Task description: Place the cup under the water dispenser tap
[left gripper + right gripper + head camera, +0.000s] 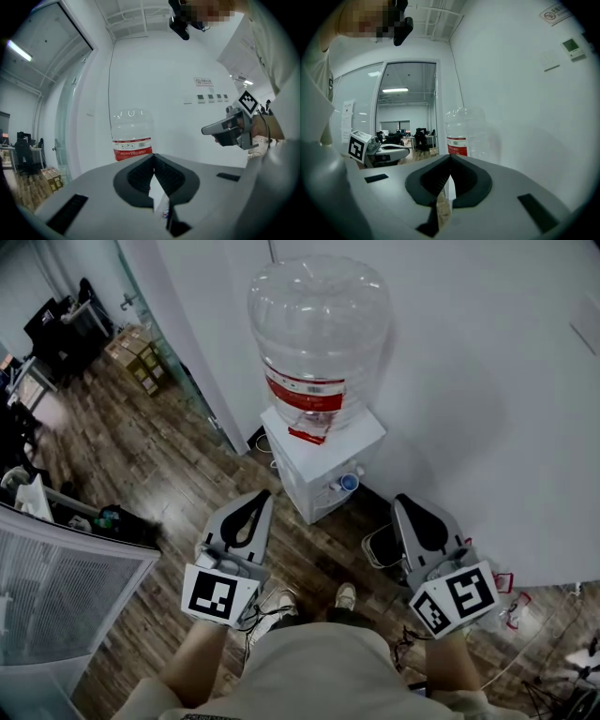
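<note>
A white water dispenser point(319, 460) stands against the wall with a large clear bottle point(319, 329) on top and a blue tap point(349, 483) on its front. No cup shows in any view. My left gripper point(265, 495) is held in front of the dispenser, to its left, jaws shut with nothing between them. My right gripper point(401, 501) is to the dispenser's right, also shut and empty. The bottle point(132, 135) rises beyond my left gripper point(153, 158), and the bottle point(461, 133) also stands past my right gripper point(450, 158).
A small wire rack point(380, 545) sits on the wooden floor right of the dispenser. A white mesh panel point(56, 592) fills the lower left. Cardboard boxes point(136, 357) lie by the glass partition. The person's shoes point(345, 596) are below the grippers.
</note>
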Demonstrator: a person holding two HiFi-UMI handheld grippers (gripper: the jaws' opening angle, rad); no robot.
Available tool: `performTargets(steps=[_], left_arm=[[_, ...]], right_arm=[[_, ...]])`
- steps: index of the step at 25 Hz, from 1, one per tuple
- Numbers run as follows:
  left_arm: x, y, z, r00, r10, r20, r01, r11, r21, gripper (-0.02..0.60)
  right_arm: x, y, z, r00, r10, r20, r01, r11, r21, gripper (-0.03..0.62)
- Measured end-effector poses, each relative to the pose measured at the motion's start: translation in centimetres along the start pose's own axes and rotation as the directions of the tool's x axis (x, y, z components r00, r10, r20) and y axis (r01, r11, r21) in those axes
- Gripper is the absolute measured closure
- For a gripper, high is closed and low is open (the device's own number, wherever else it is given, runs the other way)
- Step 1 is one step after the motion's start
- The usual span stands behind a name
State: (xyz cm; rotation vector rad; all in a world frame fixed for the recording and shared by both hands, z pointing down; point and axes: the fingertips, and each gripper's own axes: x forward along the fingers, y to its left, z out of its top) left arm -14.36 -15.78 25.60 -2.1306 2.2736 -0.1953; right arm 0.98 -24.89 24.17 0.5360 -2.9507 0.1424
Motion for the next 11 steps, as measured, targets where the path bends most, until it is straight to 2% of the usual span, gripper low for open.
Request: performTargets(steps=[3,7,11], left_arm=[[-0.5,0.3,0.0,1.0,0.006,0.008,-0.006,1.0,0.019,0.575],[-1.3,0.5,0.0,1.0,0.003,0.008,-0.003,1.0,0.008,0.575],[-2.3,1.0,0.6,1.0,0.008,0.014,-0.009,1.0,0.025,0.575]], right_arm=[[-0.1,0.0,0.1,1.0,-0.007,0.001,0.007,1.0,0.002,0.588],[-0.2,0.5,0.5,1.0,-0.005,0.009,0.005,1.0,0.008,0.588],[-0.4,1.6,1.1,1.0,-0.012,0.017,0.012,1.0,-0.019,0.588]])
